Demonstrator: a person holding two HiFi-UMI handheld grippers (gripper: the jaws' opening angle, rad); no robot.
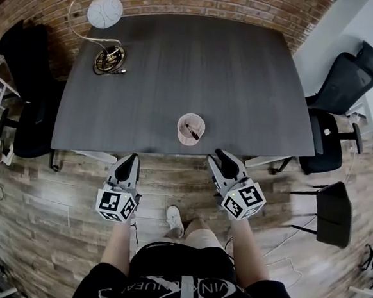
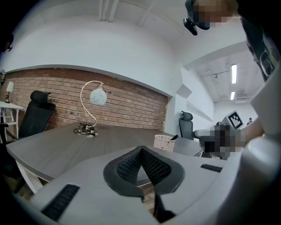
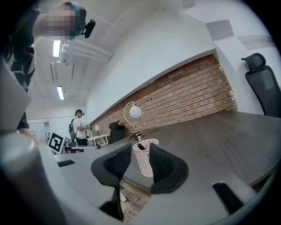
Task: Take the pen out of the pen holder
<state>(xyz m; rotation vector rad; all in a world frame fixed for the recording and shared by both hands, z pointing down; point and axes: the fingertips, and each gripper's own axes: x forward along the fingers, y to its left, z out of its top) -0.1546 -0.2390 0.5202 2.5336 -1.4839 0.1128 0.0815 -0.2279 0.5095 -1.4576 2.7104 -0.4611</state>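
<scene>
**A:** What was hard to make out?

**B:** Mostly the pen (image 1: 191, 130). Only a dark end showed above the rim of the pale, perforated pen holder (image 1: 182, 137), and the rest sat hidden inside it. A black chair (image 1: 28, 59) far to the holder's left was partly lost in the dark edge of the head view.

**A:** And the tongs?

**B:** The left tongs (image 1: 131, 160) were closed, pad tips meeting with nothing between them (lower down, a small gap showed only desk edge and floor). The right tongs (image 1: 222, 158) stood apart and empty. Their own view framed the pen holder between the pads, but from above they were short of it, at the desk's near edge and just right of the holder. The left tongs hung further off to the holder's left, over the floor. Both pointed toward the desk on forearms stretched out ahead of the body.

**A:** The surface and the room?

**B:** The desk (image 1: 244, 72) was dark grey and wood-grained. The holder stood upright near its front edge. A lamp (image 1: 105, 11) with a round white shade and an arched stem sat far beyond the holder to the left, by a red brick wall (image 1: 204, 0). Another black office chair (image 1: 343, 80) stood well to the holder's right on a plank floor (image 1: 60, 199). In the right gripper view a second person (image 3: 80, 128) stood far behind the holder, too small for detail.
</scene>
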